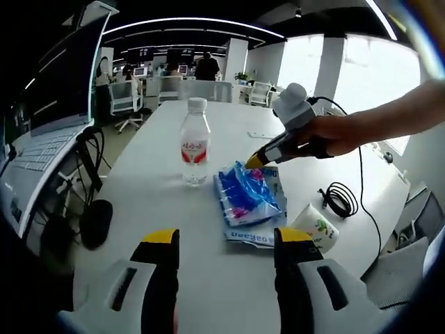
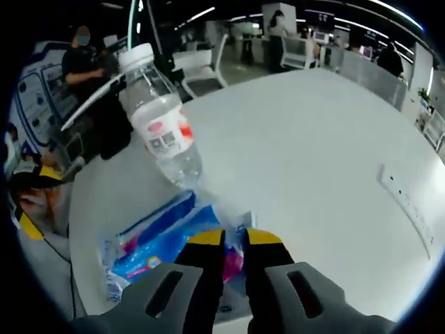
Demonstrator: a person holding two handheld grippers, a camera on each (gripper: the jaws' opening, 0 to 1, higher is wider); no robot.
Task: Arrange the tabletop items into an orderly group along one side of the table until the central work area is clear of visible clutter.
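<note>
A clear water bottle [image 1: 195, 142] with a red label and white cap stands upright mid-table. Just right of it lies a blue tissue pack [image 1: 245, 195] on top of a flat white-and-blue packet [image 1: 254, 238]. A small white pack with green print [image 1: 314, 227] lies beside them. My left gripper [image 1: 227, 240] hovers open in front of the packs, holding nothing. My right gripper [image 1: 254, 161], held by a hand [image 1: 334, 133], pinches the blue pack's raised far corner. In the right gripper view its jaws [image 2: 234, 242] stand nearly together over the blue pack [image 2: 160, 245], with the bottle [image 2: 160, 118] just beyond.
An open laptop [image 1: 42, 149] and a black mouse [image 1: 96, 223] sit at the left edge of the white table [image 1: 153, 195]. A coiled black cable [image 1: 339, 199] lies at the right. A flat white socket strip [image 2: 407, 205] is set into the table. Office chairs and people are beyond.
</note>
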